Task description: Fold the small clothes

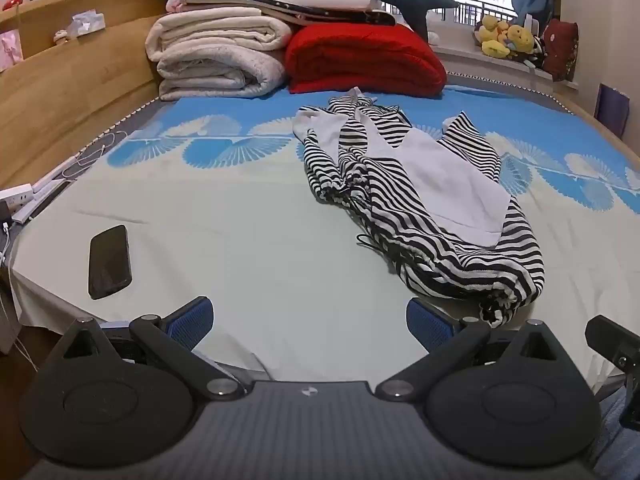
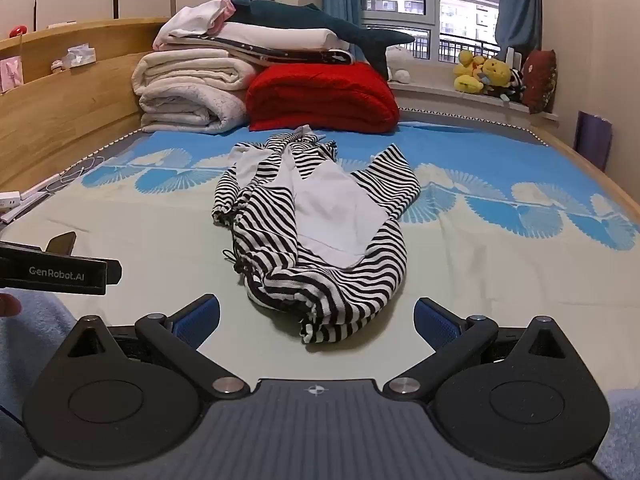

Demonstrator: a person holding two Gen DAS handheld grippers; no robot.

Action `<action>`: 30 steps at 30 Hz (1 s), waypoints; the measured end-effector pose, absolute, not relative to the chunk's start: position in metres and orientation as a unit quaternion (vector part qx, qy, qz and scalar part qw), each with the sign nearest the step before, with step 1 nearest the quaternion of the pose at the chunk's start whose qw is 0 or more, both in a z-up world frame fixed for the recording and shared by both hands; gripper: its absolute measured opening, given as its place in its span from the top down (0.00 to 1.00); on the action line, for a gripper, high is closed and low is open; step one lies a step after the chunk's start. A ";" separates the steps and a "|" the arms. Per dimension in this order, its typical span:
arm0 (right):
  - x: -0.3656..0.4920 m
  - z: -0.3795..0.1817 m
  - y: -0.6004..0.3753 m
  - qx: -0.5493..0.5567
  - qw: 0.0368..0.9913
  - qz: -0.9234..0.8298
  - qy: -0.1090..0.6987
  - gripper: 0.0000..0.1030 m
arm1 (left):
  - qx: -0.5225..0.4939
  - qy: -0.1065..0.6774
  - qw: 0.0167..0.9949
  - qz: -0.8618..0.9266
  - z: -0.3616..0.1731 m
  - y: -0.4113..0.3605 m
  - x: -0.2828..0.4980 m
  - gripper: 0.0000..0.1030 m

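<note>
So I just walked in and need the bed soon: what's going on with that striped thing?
A person is holding a two-finger gripper in each hand, about to fold small clothes. The left gripper and right gripper are both open and empty, hovering over the near edge of the bed. The black-and-white striped garment lies crumpled and unfolded on the sheet, untouched. A phone lies off to its left, and folded blankets are stacked by the headboard.
</note>
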State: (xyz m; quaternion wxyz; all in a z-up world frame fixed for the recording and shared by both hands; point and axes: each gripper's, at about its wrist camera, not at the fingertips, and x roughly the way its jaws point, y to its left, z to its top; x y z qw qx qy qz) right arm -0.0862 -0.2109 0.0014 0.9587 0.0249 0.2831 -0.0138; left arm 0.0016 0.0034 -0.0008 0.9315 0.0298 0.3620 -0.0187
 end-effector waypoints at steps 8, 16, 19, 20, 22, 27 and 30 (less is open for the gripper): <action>-0.083 0.003 -0.209 0.032 0.954 -0.003 0.298 0.01 | 0.053 0.363 0.930 -0.007 0.001 -0.001 0.003 0.00; -0.088 0.005 -0.209 0.039 0.955 -0.001 0.293 0.01 | 0.054 0.356 0.933 -0.007 0.000 -0.003 -0.001 0.00; -0.087 0.005 -0.209 0.043 0.955 -0.003 0.295 0.01 | 0.055 0.355 0.933 -0.008 0.001 -0.003 -0.003 0.00; -0.088 0.007 -0.210 0.044 0.955 -0.002 0.295 0.01 | 0.055 0.354 0.934 -0.008 0.001 -0.003 -0.004 0.00; -0.088 0.005 -0.211 0.043 0.954 -0.001 0.296 0.01 | 0.055 0.354 0.934 -0.010 0.002 -0.003 -0.004 0.00; -0.088 0.005 -0.209 0.040 0.954 0.004 0.297 0.01 | 0.055 0.352 0.934 -0.010 0.003 -0.002 -0.004 0.00; -0.087 0.005 -0.208 0.038 0.954 0.004 0.296 0.01 | 0.054 0.352 0.934 -0.010 0.003 -0.001 -0.005 0.00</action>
